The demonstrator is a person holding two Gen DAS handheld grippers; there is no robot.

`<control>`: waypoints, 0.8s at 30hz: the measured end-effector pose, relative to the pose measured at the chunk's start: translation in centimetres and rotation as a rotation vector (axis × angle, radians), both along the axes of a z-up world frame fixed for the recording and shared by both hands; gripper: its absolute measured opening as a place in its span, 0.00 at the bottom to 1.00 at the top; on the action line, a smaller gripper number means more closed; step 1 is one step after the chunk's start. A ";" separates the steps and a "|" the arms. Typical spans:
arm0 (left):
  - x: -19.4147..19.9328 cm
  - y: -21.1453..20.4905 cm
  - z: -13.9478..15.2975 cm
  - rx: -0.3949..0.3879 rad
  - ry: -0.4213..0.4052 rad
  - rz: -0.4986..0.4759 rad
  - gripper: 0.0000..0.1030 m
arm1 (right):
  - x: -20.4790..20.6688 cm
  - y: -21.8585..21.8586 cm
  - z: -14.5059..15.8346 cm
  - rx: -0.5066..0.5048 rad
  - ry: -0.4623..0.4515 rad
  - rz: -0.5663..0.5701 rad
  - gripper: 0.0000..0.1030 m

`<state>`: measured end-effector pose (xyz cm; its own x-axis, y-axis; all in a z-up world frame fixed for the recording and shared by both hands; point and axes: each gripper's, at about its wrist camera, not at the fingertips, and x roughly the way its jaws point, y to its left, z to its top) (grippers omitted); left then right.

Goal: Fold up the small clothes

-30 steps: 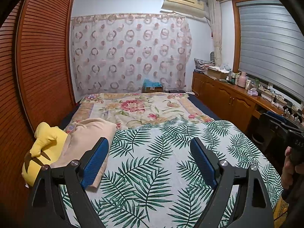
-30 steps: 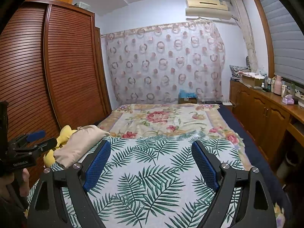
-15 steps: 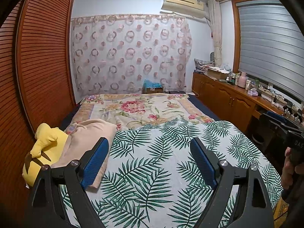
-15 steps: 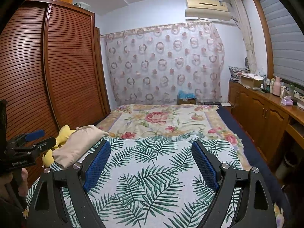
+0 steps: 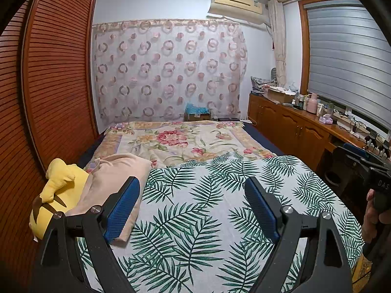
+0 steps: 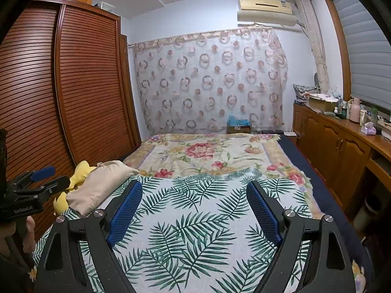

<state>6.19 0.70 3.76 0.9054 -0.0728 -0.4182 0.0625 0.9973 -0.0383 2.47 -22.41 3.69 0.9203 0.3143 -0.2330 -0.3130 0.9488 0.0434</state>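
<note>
We hold the left gripper (image 5: 191, 196) and the right gripper (image 6: 194, 199) above the leaf sheet (image 5: 207, 210), jaws wide apart. No small clothes show on it, so we look around slowly.

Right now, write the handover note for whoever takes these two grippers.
Left gripper: open, empty, held above the palm-leaf sheet.
Right gripper: open, empty, above the same sheet.
Clothes: a beige cloth lies at the bed's left edge, partly over a yellow plush toy; whether it is a garment, or folded, cannot be told. No other small clothes show on the sheet or the floral blanket.
Done or left: this fits both clothes still to come and clothes folded and removed. Check before acting.
</note>
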 end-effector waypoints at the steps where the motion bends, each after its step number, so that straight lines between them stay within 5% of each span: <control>1: 0.0 0.0 0.0 0.000 0.000 0.000 0.85 | 0.0 0.0 0.0 0.000 0.000 0.000 0.85; 24: -0.1 0.0 -0.1 0.001 -0.003 0.000 0.85 | -0.1 -0.2 -0.1 -0.001 -0.003 -0.002 0.85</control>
<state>6.12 0.73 3.70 0.9066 -0.0725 -0.4158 0.0626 0.9973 -0.0372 2.41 -22.59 3.61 0.9215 0.3125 -0.2306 -0.3115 0.9493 0.0416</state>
